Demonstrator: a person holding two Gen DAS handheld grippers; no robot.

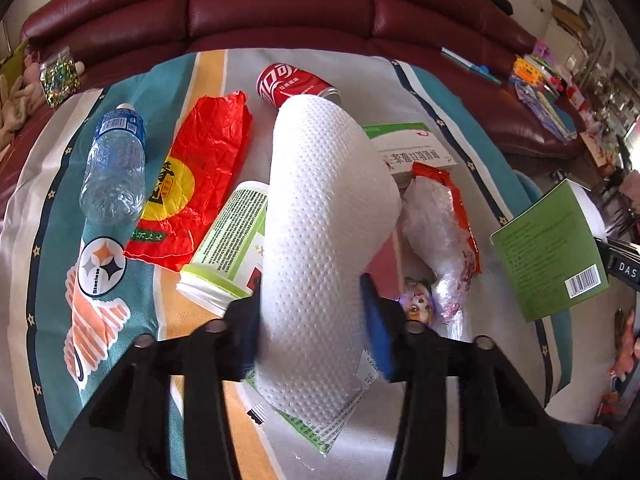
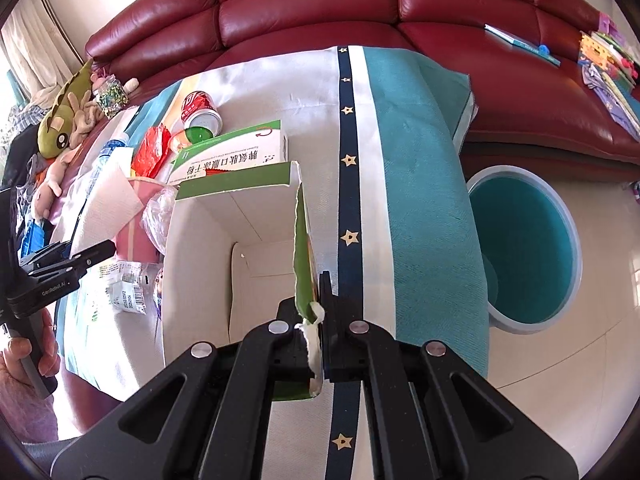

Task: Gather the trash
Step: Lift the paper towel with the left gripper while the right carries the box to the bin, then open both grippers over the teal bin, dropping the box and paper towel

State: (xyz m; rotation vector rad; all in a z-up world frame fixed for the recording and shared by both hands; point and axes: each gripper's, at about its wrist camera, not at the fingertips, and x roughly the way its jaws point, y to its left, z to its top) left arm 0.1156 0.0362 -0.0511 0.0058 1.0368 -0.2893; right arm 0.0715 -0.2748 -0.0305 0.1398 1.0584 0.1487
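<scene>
My left gripper (image 1: 312, 312) is shut on a white embossed paper towel (image 1: 320, 200), which stands up curled between the blue pads above the cluttered table. Under it lie a red cola can (image 1: 292, 84), a green-and-white cup (image 1: 228, 244), a white medicine box (image 1: 412, 148) and a clear wrapper with orange edges (image 1: 440, 232). My right gripper (image 2: 322, 320) is shut on the torn wall of an opened green-and-white carton (image 2: 240, 216), held over the table's right side. A round teal bin (image 2: 528, 248) stands on the floor to the right.
A clear water bottle (image 1: 114, 164) and a crumpled red plastic bag (image 1: 200, 176) lie on the left of the striped tablecloth (image 2: 420, 160). A dark red leather sofa (image 2: 312, 8) runs behind, with plush toys (image 2: 64, 120) at its left end. A hand (image 2: 24, 360) holds the left gripper.
</scene>
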